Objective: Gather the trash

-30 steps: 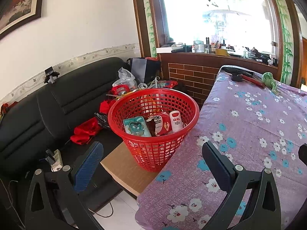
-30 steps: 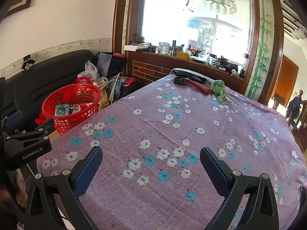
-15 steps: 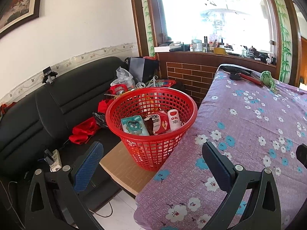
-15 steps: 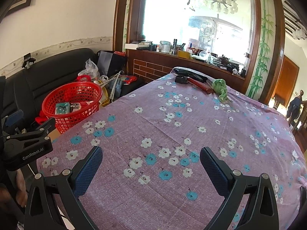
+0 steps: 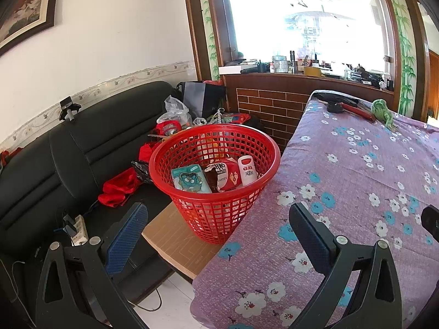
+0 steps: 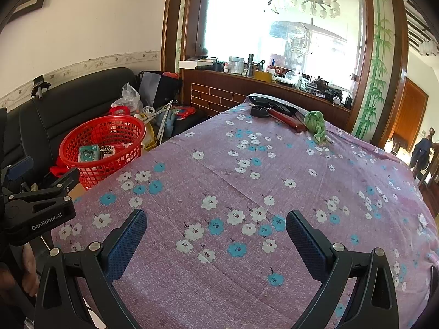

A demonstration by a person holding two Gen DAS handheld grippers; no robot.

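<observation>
Inside red basket (image 5: 216, 164): teal packet (image 5: 190, 179), red wrapper (image 5: 226, 176), white tube (image 5: 247, 170). Left gripper (image 5: 218, 219), right gripper (image 6: 216, 229) spread wide, empty.

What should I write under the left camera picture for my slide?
Open left gripper faces a red basket holding snack packets, beside a flowery purple tablecloth.
</observation>
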